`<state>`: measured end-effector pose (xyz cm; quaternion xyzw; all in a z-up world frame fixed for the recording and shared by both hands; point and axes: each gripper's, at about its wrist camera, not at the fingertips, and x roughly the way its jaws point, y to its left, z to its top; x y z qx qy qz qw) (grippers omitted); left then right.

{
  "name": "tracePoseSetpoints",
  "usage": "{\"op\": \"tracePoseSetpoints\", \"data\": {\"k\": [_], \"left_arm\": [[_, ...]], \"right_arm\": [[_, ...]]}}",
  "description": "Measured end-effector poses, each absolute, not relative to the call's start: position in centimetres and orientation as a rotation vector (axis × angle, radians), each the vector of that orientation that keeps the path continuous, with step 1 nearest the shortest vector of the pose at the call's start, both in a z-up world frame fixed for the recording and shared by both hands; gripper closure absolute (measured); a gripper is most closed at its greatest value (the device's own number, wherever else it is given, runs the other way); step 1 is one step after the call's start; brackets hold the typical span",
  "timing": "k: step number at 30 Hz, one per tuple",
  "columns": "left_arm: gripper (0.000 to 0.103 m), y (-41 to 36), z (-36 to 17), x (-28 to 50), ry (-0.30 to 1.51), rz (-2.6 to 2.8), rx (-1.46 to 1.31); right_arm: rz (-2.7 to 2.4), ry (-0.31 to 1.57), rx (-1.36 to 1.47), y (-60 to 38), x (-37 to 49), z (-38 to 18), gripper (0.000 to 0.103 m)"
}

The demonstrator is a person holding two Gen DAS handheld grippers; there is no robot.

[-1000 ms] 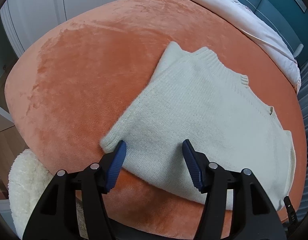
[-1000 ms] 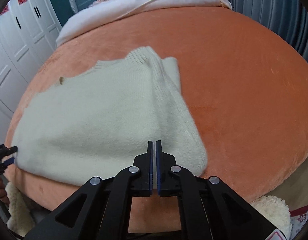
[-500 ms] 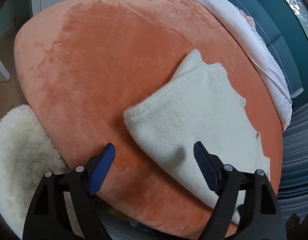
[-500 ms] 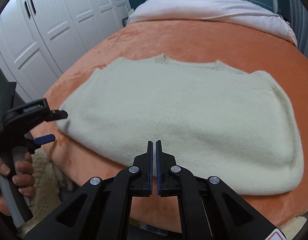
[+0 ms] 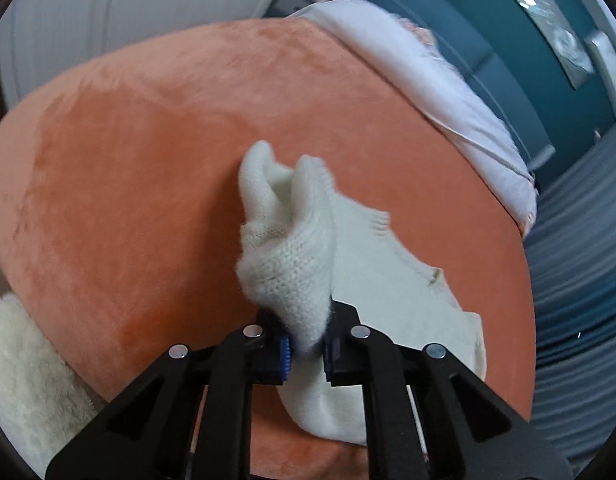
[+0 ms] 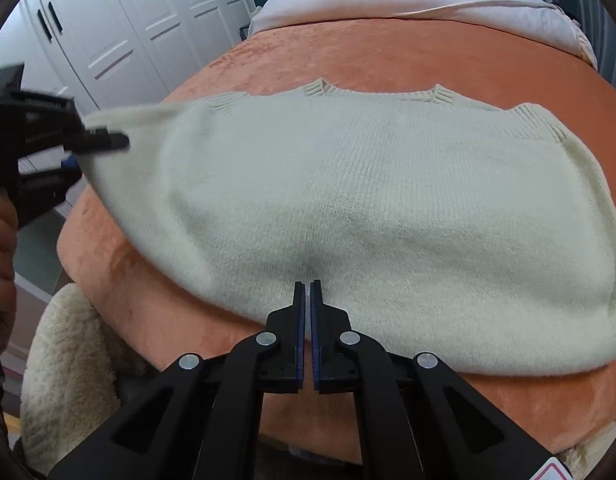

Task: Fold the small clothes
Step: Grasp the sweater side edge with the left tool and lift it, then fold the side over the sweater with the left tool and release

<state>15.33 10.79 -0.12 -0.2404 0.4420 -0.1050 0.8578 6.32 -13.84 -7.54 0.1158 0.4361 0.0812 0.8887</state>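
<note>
Pinching the near corner of the cream knit sweater [image 5: 387,272], the left gripper [image 5: 306,354] has the wool bunched between its blue pads and raised off the orange bed [image 5: 140,184]. The rest of the sweater lies spread flat on the bed, neck edge toward the pale duvet [image 6: 427,4] at the far end. The right gripper [image 6: 308,312] hovers at the sweater's near hem with its fingers pressed almost together and nothing between them (it looks idle to me). I'd judge this the start of the first fold: one side lifted, not yet carried over. The next move seems to call for sweeping that corner across the body toward the opposite side, keeping the edge straight, perhaps with the right gripper pinning the middle so the cloth doesn't drag.
</note>
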Motion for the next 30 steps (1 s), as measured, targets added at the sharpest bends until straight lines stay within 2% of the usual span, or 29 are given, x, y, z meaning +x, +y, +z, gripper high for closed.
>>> {"op": "tracePoseSetpoints", "data": {"k": [4, 7, 10, 14, 16, 17, 18, 19, 20, 21, 22, 23, 24, 27, 30], "left_arm": [[0.093, 2.7, 6.6, 13.1, 0.814, -0.438, -0.357], [0.093, -3.7, 8.1, 11.5, 0.804, -0.583, -0.268], [0.093, -9.9, 6.2, 10.2, 0.865, -0.672, -0.166], [0.091, -16.4, -1.9, 8.6, 1.040, -0.688, 0.036], [0.087, -17.1, -4.7, 7.2, 1.060, -0.645, 0.132], [0.081, -16.6, -4.8, 6.3, 1.023, -0.639, 0.140], [0.065, -15.8, -4.4, 5.4, 0.994, -0.652, 0.134], [0.055, -15.2, -4.1, 4.9, 0.989, -0.668, 0.125], [0.038, -14.2, -3.7, 4.7, 0.994, -0.679, 0.113], [0.034, -13.1, -3.2, 4.3, 0.989, -0.674, 0.099], [0.034, -12.1, -2.8, 4.2, 0.976, -0.669, 0.089], [0.029, -11.3, -2.5, 4.1, 0.964, -0.654, 0.096], [0.023, -10.9, -2.4, 4.0, 0.954, -0.623, 0.116], [0.017, -8.4, -2.9, 3.9, 0.927, -0.527, 0.176], [0.017, -6.3, -4.5, 4.4, 0.957, -0.453, 0.213]], "right_arm": [[0.163, 0.844, 0.312, -16.8, 1.4, -5.7, 0.094], [0.101, 0.799, 0.364, -20.4, -2.7, -4.6, 0.093], [0.010, 0.774, 0.426, -24.4, -5.5, -4.3, 0.091], [-0.105, 0.771, 0.506, -29.3, -7.5, -5.3, 0.089], [-0.121, 0.771, 0.560, -30.7, -7.8, -5.7, 0.089], [-0.118, 0.767, 0.575, -31.1, -7.8, -5.6, 0.089], [-0.116, 0.760, 0.576, -31.4, -7.7, -5.4, 0.088], [-0.114, 0.752, 0.571, -31.5, -7.6, -5.1, 0.086], [-0.103, 0.740, 0.570, -31.5, -7.4, -4.7, 0.073], [-0.091, 0.727, 0.579, -31.5, -7.1, -4.5, 0.056], [-0.074, 0.715, 0.593, -31.8, -6.9, -4.3, 0.049], [-0.051, 0.701, 0.616, -31.9, -6.3, -4.1, 0.045], [-0.032, 0.695, 0.637, -32.0, -5.9, -4.1, 0.045], [0.048, 0.707, 0.717, -32.2, -3.4, -4.0, 0.041], [0.114, 0.748, 0.779, -31.4, -0.9, -4.5, 0.038]]}}
